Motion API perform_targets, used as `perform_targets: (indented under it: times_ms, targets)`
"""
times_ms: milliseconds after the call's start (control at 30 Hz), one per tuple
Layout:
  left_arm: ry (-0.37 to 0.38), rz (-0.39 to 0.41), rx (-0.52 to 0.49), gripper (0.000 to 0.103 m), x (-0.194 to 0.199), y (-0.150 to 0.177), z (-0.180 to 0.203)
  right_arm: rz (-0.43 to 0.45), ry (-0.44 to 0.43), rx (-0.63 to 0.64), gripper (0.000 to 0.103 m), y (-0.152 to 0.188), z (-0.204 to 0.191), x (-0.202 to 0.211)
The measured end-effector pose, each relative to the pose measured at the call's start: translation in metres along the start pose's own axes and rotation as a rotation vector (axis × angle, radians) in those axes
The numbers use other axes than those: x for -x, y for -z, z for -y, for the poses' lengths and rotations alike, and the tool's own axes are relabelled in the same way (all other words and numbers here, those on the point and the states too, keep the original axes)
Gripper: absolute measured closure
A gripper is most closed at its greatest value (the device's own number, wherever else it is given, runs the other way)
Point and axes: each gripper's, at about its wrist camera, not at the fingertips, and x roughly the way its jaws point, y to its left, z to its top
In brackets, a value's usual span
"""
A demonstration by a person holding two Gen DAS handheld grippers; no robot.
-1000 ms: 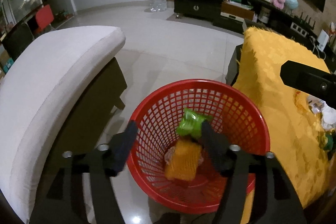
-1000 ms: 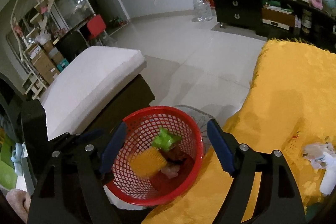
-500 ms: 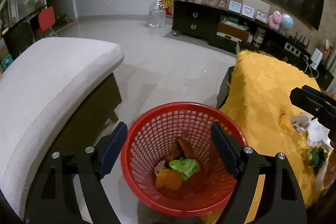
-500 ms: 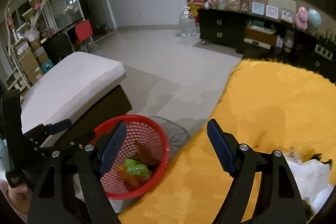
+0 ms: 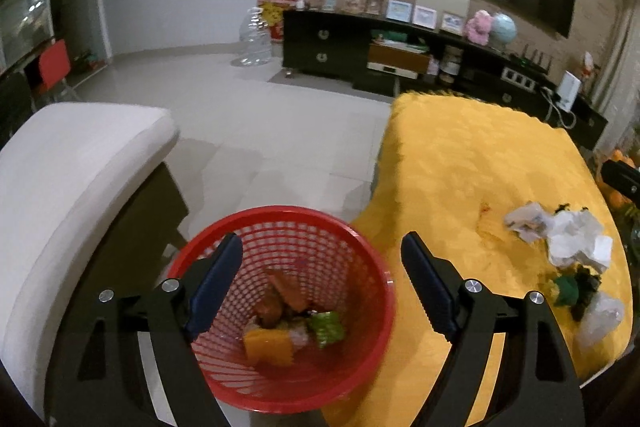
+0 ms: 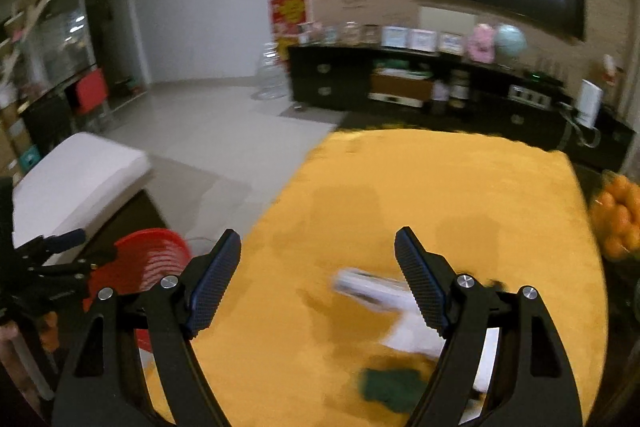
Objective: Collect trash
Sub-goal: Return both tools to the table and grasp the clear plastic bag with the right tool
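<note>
A red mesh basket (image 5: 362,267) stands on the floor beside the yellow-covered table (image 5: 472,163). It holds a green wrapper (image 5: 328,325), an orange packet (image 5: 269,347) and brown scraps. My left gripper (image 5: 322,283) is open and empty above the basket. Crumpled white paper (image 5: 568,237) and a green wrapper (image 5: 566,289) lie on the table's right side. My right gripper (image 6: 318,281) is open and empty above the table, with blurred white paper (image 6: 372,289) and a green scrap (image 6: 390,385) just beyond its fingers. The basket also shows in the right wrist view (image 6: 150,259).
A white cushioned seat (image 5: 68,171) stands left of the basket. A dark TV cabinet (image 5: 400,55) lines the far wall, with a water bottle (image 5: 253,39) on the tiled floor. Oranges (image 6: 618,215) sit at the table's right edge.
The green wrapper left my left gripper and dropped into the basket; the left gripper opened wide. My right gripper swung right from the basket to over the trash on the table.
</note>
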Motion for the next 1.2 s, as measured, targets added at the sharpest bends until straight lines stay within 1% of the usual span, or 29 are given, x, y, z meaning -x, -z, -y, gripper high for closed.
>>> perform_targets:
  times_ms: [100, 267, 433, 667, 733, 900, 1033, 1200]
  targets:
    - [0.018, 0.000, -0.037, 0.024, -0.001, 0.000, 0.017, -0.004, 0.049, -0.052, 0.026, 0.011, 0.030, 0.010]
    - [0.047, -0.005, -0.083, 0.024, -0.002, 0.003, 0.045, -0.029, 0.120, -0.128, 0.026, 0.033, 0.070, 0.022]
    - [0.074, -0.015, -0.133, 0.024, -0.005, 0.007, 0.072, -0.062, 0.148, -0.175, 0.026, 0.053, 0.089, 0.027]
    - [0.111, -0.040, -0.201, 0.024, -0.012, 0.017, 0.107, -0.138, 0.168, -0.229, 0.026, 0.083, 0.107, 0.022]
    - [0.133, -0.051, -0.219, 0.024, -0.015, 0.020, 0.116, -0.152, 0.166, -0.243, 0.026, 0.089, 0.112, 0.022]
    - [0.154, -0.065, -0.289, 0.024, -0.019, 0.031, 0.143, -0.183, 0.125, -0.292, 0.026, 0.102, 0.117, 0.022]
    - [0.170, -0.075, -0.342, 0.024, -0.021, 0.039, 0.161, -0.211, 0.108, -0.270, 0.026, 0.114, 0.109, 0.022]
    - [0.177, -0.083, -0.359, 0.024, -0.024, 0.042, 0.170, -0.260, 0.080, -0.236, 0.026, 0.131, 0.097, 0.017]
